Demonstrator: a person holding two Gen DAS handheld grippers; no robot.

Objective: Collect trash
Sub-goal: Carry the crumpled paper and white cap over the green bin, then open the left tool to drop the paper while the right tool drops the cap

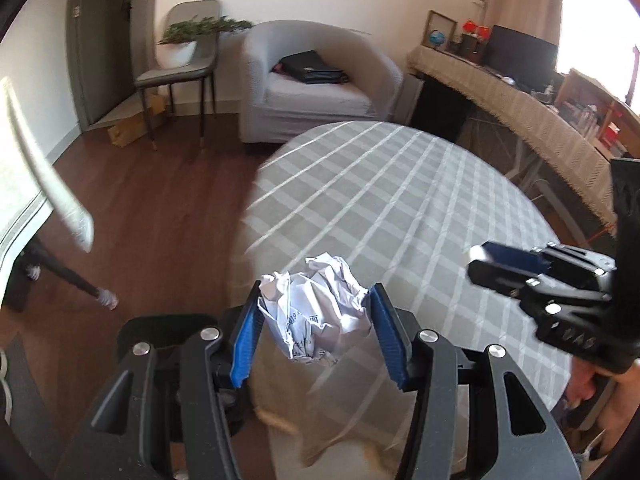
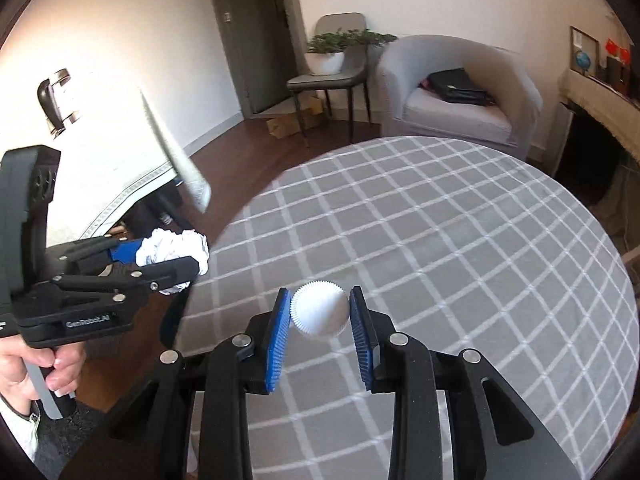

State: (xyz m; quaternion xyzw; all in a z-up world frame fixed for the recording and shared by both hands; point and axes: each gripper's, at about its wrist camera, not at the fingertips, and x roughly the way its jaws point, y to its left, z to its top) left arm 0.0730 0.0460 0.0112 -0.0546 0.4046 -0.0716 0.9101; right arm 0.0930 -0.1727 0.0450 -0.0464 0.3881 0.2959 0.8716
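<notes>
Crumpled paper (image 1: 316, 308) pinched in left claw (image 1: 314, 320), white fluted paper cup (image 2: 320, 314) pinched in right claw (image 2: 320, 320), both carried above checked bench (image 2: 460, 240).

Blue pads (image 1: 244, 344) partly closed on either side of the paper wad, pressing its flanks; blue pads (image 2: 278, 344) of the other tool likewise narrowed onto the cup's pleated rim. Paper near the bench's left edge, over cloth and wood floor (image 1: 160, 216); cup over the cloth's near half. Beyond: grey armchair (image 1: 316, 80) bearing a dark bag (image 1: 312, 68), chair (image 1: 184, 64) with potted plant (image 1: 180, 44).
</notes>
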